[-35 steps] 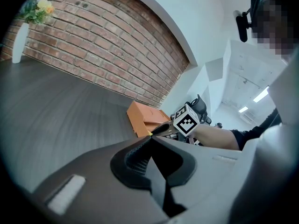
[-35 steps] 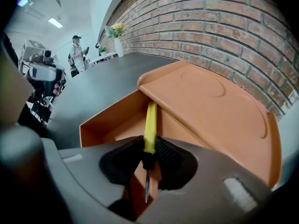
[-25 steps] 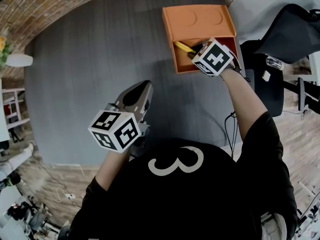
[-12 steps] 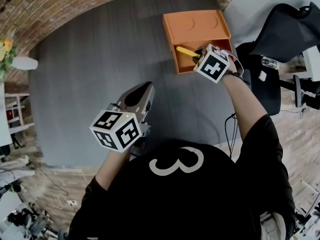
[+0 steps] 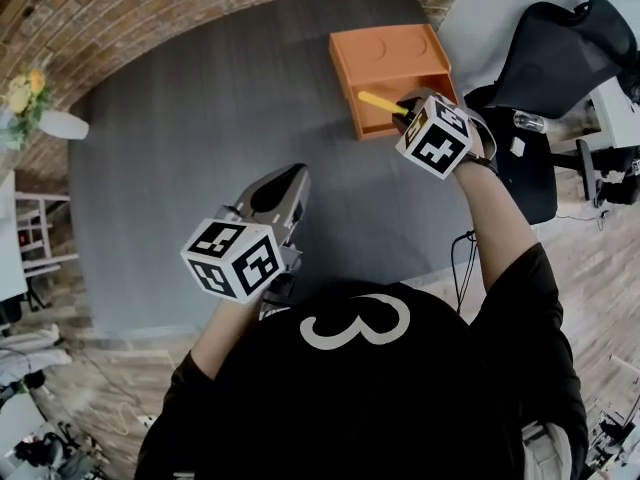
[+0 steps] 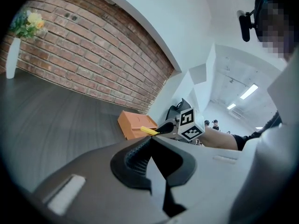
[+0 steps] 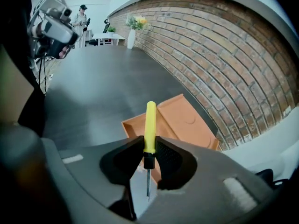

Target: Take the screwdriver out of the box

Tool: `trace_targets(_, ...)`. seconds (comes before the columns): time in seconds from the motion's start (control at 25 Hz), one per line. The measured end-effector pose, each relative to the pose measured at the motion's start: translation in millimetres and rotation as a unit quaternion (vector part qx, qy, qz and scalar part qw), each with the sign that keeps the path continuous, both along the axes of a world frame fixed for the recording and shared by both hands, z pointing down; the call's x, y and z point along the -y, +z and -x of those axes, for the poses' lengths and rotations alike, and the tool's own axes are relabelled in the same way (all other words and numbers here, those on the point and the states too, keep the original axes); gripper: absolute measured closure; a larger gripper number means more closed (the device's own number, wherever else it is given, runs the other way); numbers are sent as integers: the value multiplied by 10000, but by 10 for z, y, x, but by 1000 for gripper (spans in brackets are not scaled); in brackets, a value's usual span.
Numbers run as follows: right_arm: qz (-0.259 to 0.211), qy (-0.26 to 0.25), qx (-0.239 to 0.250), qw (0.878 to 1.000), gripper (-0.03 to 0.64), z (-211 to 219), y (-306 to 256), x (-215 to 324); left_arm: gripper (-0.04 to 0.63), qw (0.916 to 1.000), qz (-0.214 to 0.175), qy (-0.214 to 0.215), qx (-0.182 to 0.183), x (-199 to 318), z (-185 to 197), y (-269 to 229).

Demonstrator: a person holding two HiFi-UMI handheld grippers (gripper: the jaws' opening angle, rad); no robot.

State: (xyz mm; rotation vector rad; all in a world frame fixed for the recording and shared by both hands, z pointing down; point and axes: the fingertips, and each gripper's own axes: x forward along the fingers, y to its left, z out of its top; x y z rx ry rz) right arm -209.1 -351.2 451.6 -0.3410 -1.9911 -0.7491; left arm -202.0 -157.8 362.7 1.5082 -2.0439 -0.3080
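Note:
An orange box (image 5: 392, 50) (image 7: 186, 120) (image 6: 132, 122) lies at the far right of the dark grey table (image 5: 200, 138). My right gripper (image 5: 405, 108) (image 7: 149, 148) hangs over the box's near edge. It is shut on a screwdriver (image 5: 381, 101) (image 7: 150, 125) (image 6: 150, 130) at the base of its yellow handle. The handle sticks out ahead of the jaws and the thin metal shaft points back between them. The screwdriver is in the air, clear of the box. My left gripper (image 5: 283, 186) (image 6: 152, 141) is over the table's near middle, its pads meeting with nothing between them.
A black office chair (image 5: 560, 63) stands right of the table, close to the box. A white vase with flowers (image 5: 45, 118) (image 6: 11, 55) sits at the table's far left, by the brick wall (image 7: 210, 45). Cables (image 5: 463, 258) hang off the right edge.
My right gripper has risen out of the box's open compartment with the screwdriver in it and drawn back toward the near edge. The left gripper has lifted slightly.

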Motion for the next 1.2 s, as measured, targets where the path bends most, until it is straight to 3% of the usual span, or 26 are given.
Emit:
trace_targets(0.28,662,395,635,9950,538,-391,-399,-515,581,9992,-321,95,202,-319,-209,-269)
trace_targets(0.44,1245,634,1184,9831,538,-594,-654,-843,581,9982,-512,54,312,-544,-306,-366)
trace_targets(0.56,2077,721,1529,9635,538,-772,-829,-1215,581,9976,-612,-33,320,-715,-353,-394)
trace_targets(0.84,3590,955,2182,9024,538,-1185,-1089,-1923,581,9969,-667,-53,415,-1015,-516,-429)
trace_targets(0.96,3889,1109,2504,8796,538,-1361,-1152,-2072,581,9967,-693,-74,416,-1126,-550,-422)
trace_targets(1.2,4088,1350,3031,8502,538,-1572,-1195,-2269,581,9969,-664,172,397,-1291,-724,-363)
